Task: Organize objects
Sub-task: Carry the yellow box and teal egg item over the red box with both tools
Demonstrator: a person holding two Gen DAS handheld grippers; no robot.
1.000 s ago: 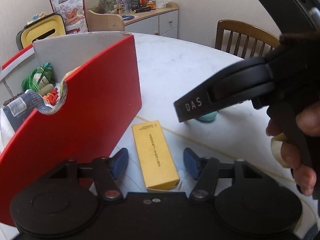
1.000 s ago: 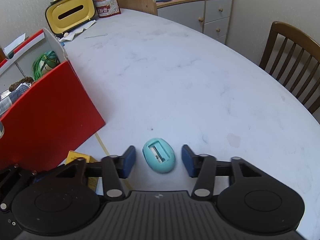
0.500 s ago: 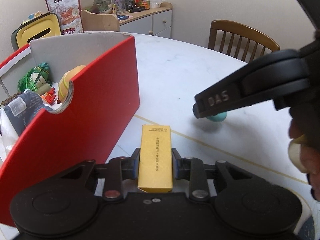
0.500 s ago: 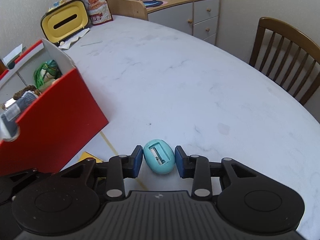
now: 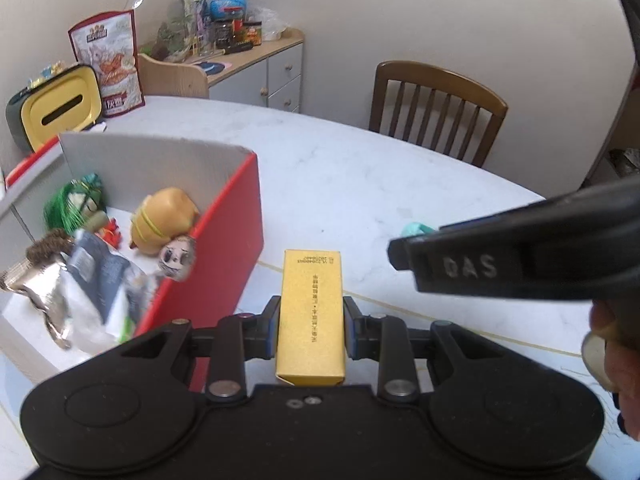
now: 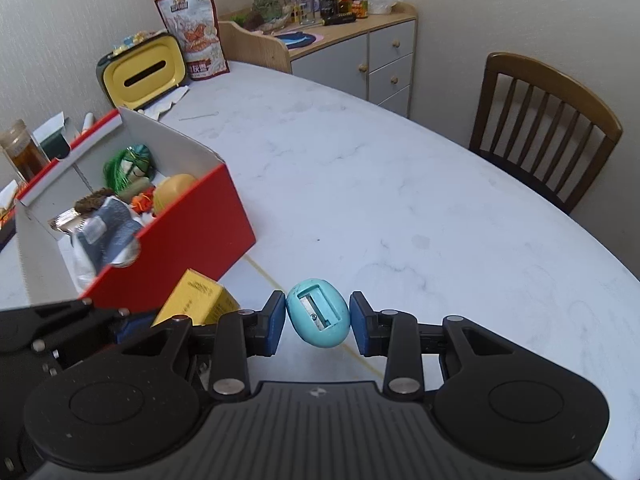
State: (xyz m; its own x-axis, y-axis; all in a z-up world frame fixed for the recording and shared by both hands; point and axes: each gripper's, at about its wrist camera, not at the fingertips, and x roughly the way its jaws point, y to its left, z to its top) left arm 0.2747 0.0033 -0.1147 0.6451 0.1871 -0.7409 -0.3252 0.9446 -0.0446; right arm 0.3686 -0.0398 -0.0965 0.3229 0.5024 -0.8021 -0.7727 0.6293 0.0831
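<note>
The yellow box (image 5: pixel 311 316) sits lengthwise between the pads of the left gripper (image 5: pixel 310 330), both blue pads pressed against its long sides, so that gripper is clamped on it. It appears lifted off the white marble table (image 5: pixel 360 184), just beside the near right corner of the red cardboard box (image 5: pixel 208 280).

The teal egg-shaped pencil sharpener (image 6: pixel 319 313) is pinched between the blue pads of the right gripper (image 6: pixel 318 322), blade slot facing up, and it too looks raised above the tabletop. In the right wrist view the yellow box (image 6: pixel 200 298) shows just left of the sharpener, tilted, with the left gripper's black frame beneath it.

The red box stands open near the table's left edge, holding a green tassel (image 5: pixel 74 204), a yellow plush toy (image 5: pixel 160 220), a small doll head (image 5: pixel 176 256) and a silvery foil packet (image 5: pixel 48 292). At the far end of the table stand a yellow tissue holder (image 6: pixel 140 72) and a snack bag (image 6: pixel 192 32). A wooden chair (image 6: pixel 544 128) stands at the far right edge.
</note>
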